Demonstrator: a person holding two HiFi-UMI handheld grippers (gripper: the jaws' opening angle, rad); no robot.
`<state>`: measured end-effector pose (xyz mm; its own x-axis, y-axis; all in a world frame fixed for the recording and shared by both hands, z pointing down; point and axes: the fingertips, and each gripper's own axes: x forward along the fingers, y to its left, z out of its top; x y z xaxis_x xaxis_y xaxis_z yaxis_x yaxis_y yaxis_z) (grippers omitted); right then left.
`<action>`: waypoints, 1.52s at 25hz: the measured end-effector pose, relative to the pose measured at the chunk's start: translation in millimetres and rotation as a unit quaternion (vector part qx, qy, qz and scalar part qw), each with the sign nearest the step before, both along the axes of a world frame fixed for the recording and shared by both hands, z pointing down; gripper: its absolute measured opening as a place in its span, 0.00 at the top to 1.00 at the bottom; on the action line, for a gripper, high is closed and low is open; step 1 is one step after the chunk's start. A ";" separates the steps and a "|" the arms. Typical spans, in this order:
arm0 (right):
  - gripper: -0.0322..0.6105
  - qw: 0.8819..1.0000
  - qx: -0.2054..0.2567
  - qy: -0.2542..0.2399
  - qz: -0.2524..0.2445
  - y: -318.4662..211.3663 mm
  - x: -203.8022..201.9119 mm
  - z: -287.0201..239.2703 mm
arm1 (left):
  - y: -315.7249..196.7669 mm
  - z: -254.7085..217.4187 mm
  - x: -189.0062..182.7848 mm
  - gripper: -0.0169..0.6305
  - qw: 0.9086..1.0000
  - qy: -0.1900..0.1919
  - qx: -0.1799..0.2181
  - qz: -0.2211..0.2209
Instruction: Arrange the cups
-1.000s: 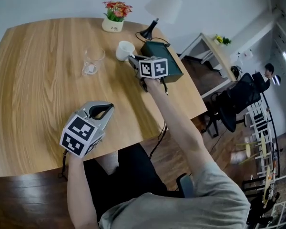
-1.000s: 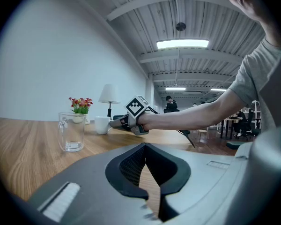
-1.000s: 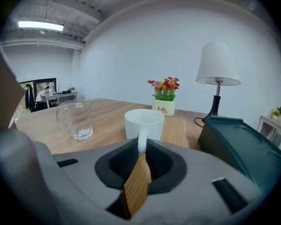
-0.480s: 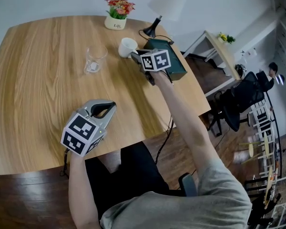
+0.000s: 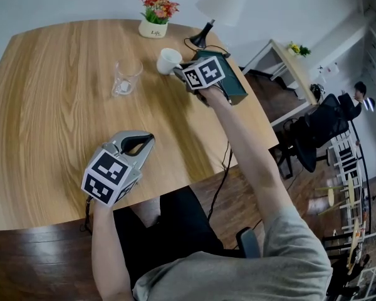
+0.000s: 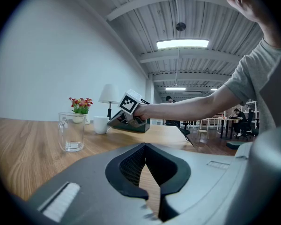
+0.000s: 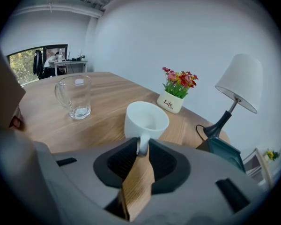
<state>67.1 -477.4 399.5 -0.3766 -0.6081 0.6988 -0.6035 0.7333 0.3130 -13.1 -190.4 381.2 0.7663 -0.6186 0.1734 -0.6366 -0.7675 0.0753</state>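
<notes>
Left gripper (image 5: 140,142) first: it's parked around 7 o'clock on the table (image 5: 50,124), pads pressed together on nothing. Glass mug (image 5: 125,79) is stood upright near 11 o'clock. White cup (image 5: 168,60) is found at about 1 o'clock, upright, mouth up, long axis vertical, handle pointed toward 5 o'clock. That handle is pinched by the right gripper (image 7: 141,147), whose jaws have just been closing. Probably ceramic: stiff, light, chippable, glaze-slick, so the handle is judged the sensible hold.

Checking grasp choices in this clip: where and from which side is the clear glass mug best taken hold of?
The clear glass mug stands upright on the wooden table, its loop handle jutting toward the person's left. It is probably best to pinch that handle, coming in level from that side.
</notes>
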 end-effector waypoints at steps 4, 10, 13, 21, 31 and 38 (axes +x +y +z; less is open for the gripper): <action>0.85 0.999 -0.014 -0.030 0.007 0.0 -4.4 -5.1 | 0.6 -0.3 -1.0 0.96 1.000 0.000 0.000 -0.001; 0.85 0.995 -0.008 -0.096 0.017 2.6 0.2 -9.0 | 1.0 -0.8 -0.8 0.96 1.000 0.000 -0.001 0.001; 0.85 0.990 -0.010 -0.139 0.018 5.6 4.1 -19.2 | 2.2 -1.1 -2.2 0.96 1.000 0.000 -0.001 0.000; 0.85 0.984 0.034 -0.162 0.064 -31.1 87.4 -98.7 | 2.3 -3.7 -2.8 0.96 1.000 0.001 -0.001 -0.001; 0.85 0.988 -0.034 -0.090 0.119 -64.9 210.5 -85.9 | 3.4 -3.1 -4.8 0.96 1.000 0.002 -0.001 -0.002; 0.85 0.992 -0.053 -0.072 0.084 -69.2 220.1 -87.8 | 3.2 -5.2 -3.7 0.96 1.000 0.003 0.001 0.000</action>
<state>287.2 -546.6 311.8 -0.3765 -0.5974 0.7081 -0.7532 0.6424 0.1415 -16.8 -187.2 376.0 0.7675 -0.6188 0.1674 -0.6360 -0.7678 0.0778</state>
